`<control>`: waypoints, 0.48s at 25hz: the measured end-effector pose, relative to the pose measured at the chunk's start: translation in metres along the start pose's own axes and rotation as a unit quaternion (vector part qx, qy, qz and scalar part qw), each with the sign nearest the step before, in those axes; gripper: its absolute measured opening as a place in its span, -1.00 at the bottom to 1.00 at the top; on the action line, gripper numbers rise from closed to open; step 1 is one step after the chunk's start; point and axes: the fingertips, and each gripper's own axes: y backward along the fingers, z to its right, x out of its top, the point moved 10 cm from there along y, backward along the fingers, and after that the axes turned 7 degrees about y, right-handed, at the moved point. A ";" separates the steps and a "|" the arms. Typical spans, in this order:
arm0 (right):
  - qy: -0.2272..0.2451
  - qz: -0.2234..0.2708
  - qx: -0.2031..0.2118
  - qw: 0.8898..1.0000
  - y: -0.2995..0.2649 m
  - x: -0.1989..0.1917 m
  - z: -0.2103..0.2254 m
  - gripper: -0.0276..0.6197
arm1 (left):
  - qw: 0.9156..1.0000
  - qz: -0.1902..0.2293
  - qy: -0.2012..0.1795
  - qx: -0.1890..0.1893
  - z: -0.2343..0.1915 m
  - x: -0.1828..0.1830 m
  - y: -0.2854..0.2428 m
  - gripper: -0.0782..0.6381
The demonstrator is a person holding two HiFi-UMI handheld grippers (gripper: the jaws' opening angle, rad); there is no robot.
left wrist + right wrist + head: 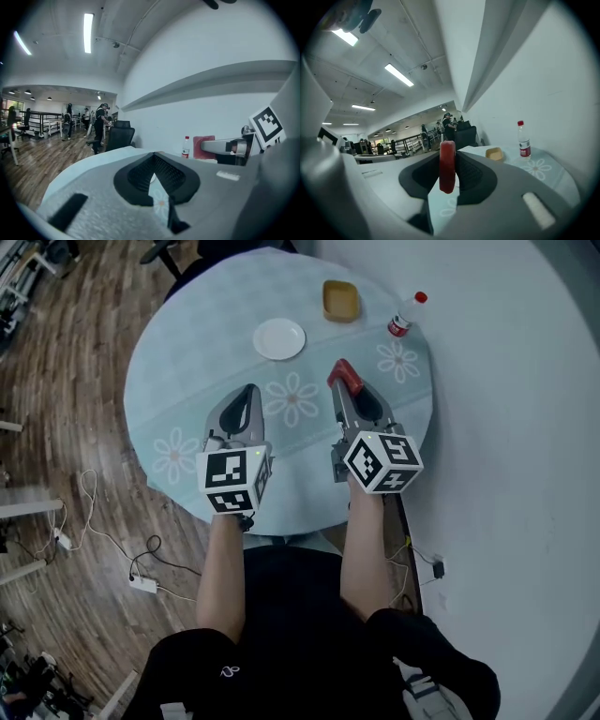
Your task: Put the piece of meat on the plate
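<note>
Clamping a red piece of meat [447, 168] edge-on between its pads, the right gripper [447, 165] holds the slab upright, the meat's top sticking out past the jaw tips. From the head view the meat [342, 374] sits at the tip of that gripper [345, 381], over the right half of the round table [187, 352] and beside a printed daisy on the pale blue cloth. It is not on the white plate [279, 338], which lies empty farther off and to the left, apart from the meat.

The left gripper [249, 395] points the same way, to the left of the right one, nearer than the plate. Its own view shows its jaws [153, 161] met at the tips with nothing gripped, only tablecloth visible through the gap behind them.

Beyond the right gripper, near the far edge, stands a tan square dish [340, 300], and to its right a clear bottle with a red cap [406, 315]; both also show in the right gripper view, the dish [494, 153] left of the bottle [523, 140]. A white wall [506, 381] runs along the table's right. Wood floor [66, 381] with loose cables [112, 540] lies to the left, and a black office chair [119, 133] stands past the table's far side.
</note>
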 end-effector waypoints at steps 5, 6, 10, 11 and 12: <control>-0.007 -0.030 0.044 0.999 -0.058 -0.017 -0.025 -0.60 | 0.999 -0.025 0.017 0.033 -0.048 -0.007 -0.017 -0.80; -0.007 -0.037 0.047 0.998 -0.065 -0.020 -0.027 -0.60 | 0.999 -0.032 0.020 0.036 -0.054 -0.009 -0.021 -0.80; -0.013 -0.061 0.047 0.997 -0.086 -0.033 -0.025 -0.60 | 0.998 -0.046 0.032 0.034 -0.071 -0.016 -0.039 -0.80; -0.015 -0.069 0.043 0.997 -0.090 -0.036 -0.022 -0.60 | 0.998 -0.050 0.033 0.030 -0.073 -0.018 -0.043 -0.80; -0.017 -0.078 0.038 0.996 -0.093 -0.039 -0.019 -0.60 | 0.998 -0.054 0.035 0.027 -0.075 -0.020 -0.047 -0.80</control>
